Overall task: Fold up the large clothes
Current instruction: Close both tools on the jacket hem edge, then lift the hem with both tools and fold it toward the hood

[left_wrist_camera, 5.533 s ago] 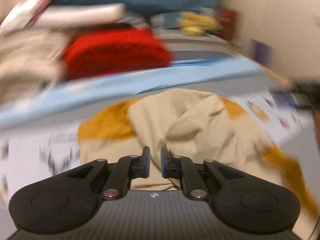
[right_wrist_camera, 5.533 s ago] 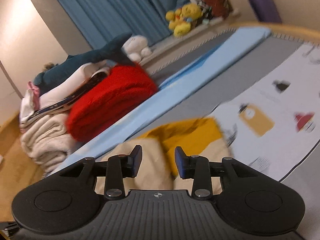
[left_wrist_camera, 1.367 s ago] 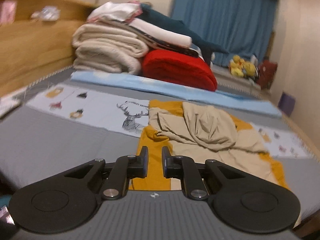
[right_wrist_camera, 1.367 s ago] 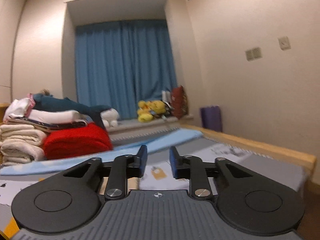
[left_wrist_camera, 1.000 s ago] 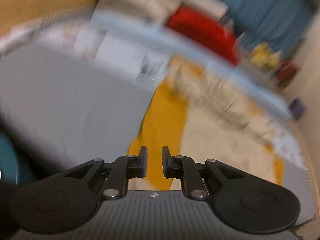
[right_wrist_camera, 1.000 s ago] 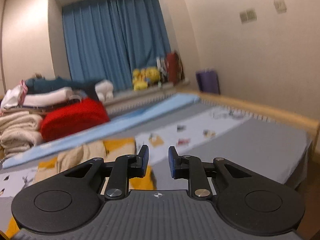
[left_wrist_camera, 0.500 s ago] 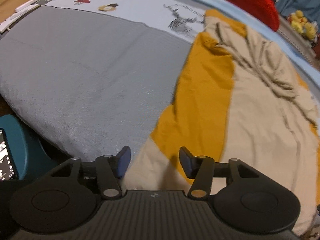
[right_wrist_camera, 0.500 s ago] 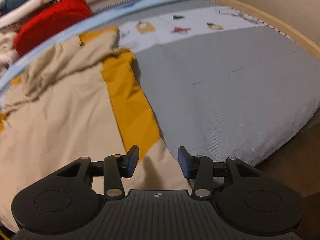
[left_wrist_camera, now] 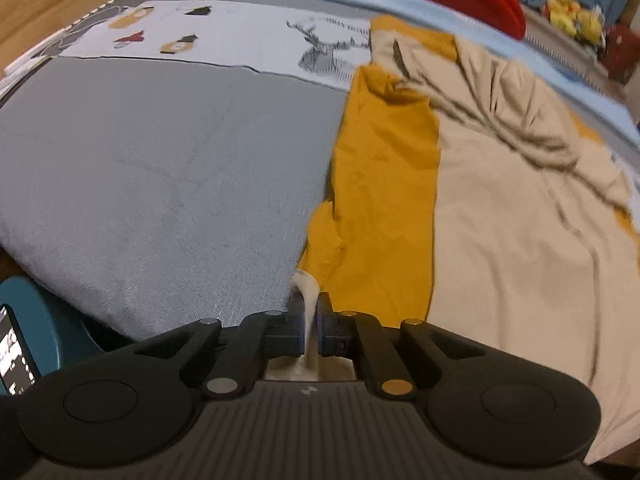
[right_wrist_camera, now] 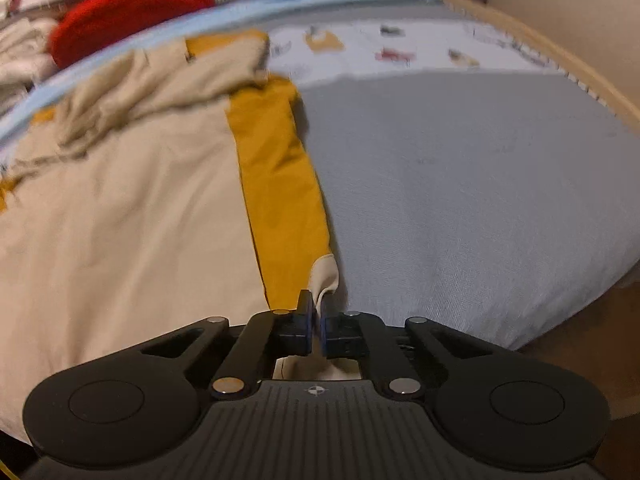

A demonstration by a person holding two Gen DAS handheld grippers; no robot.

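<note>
Beige-and-mustard cotton, the large garment [left_wrist_camera: 500,208] lies spread and unfolded on the grey bed [left_wrist_camera: 168,168], filling the frame's right. In the left-wrist view the left gripper [left_wrist_camera: 308,322] has its jaws pinched on a pale hem corner at bottom centre; a phone [left_wrist_camera: 14,350] shows lower left. In the right-wrist view the right gripper [right_wrist_camera: 317,326] clamps the opposite corner; only here the wooden bed frame [right_wrist_camera: 560,64] appears. Folding has barely begun.
</note>
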